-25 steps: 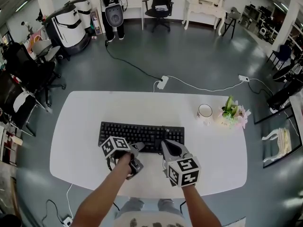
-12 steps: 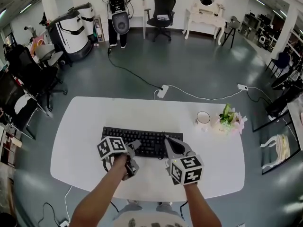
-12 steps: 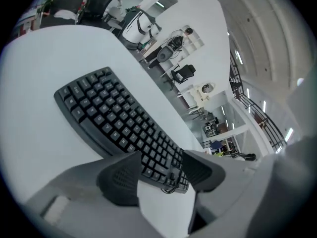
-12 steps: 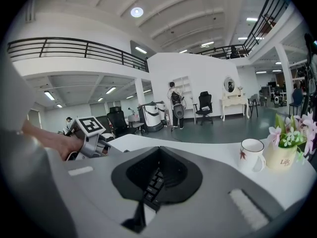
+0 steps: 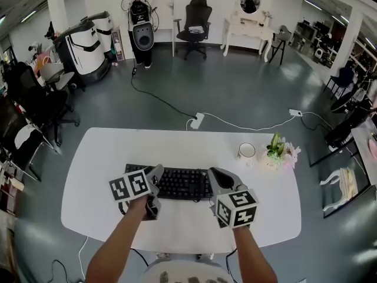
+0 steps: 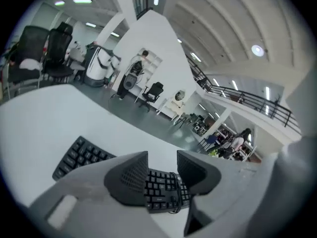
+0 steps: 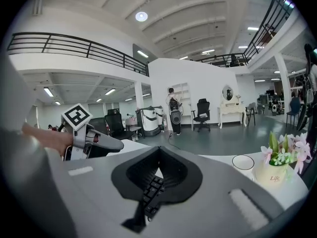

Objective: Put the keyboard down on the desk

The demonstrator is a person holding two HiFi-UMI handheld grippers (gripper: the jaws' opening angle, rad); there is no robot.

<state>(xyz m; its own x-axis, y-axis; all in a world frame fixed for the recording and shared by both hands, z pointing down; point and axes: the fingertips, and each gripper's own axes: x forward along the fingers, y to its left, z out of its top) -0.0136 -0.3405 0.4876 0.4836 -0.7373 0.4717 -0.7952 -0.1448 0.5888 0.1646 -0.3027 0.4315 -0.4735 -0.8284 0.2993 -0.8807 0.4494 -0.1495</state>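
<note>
The black keyboard (image 5: 177,183) lies flat on the white desk (image 5: 106,152), near the front edge. My left gripper (image 5: 157,171) is at the keyboard's front left part. Its jaws are closing with a gap still between them, and in the left gripper view (image 6: 162,155) the keyboard (image 6: 81,155) shows beyond that gap, not between the pads. My right gripper (image 5: 214,171) hovers at the keyboard's right end. In the right gripper view its jaws (image 7: 158,148) meet at the tips, and a strip of keys (image 7: 152,192) shows through the hollow under them.
A white mug (image 5: 246,151) and a small pot of flowers (image 5: 277,152) stand at the desk's back right. A power strip (image 5: 196,121) and cables lie on the floor behind the desk. Office chairs (image 5: 35,108) stand to the left.
The left gripper has shifted left along the keyboard's front edge and its jaws have narrowed. The right gripper stays at the right end. The keyboard has not visibly moved on the desk.
</note>
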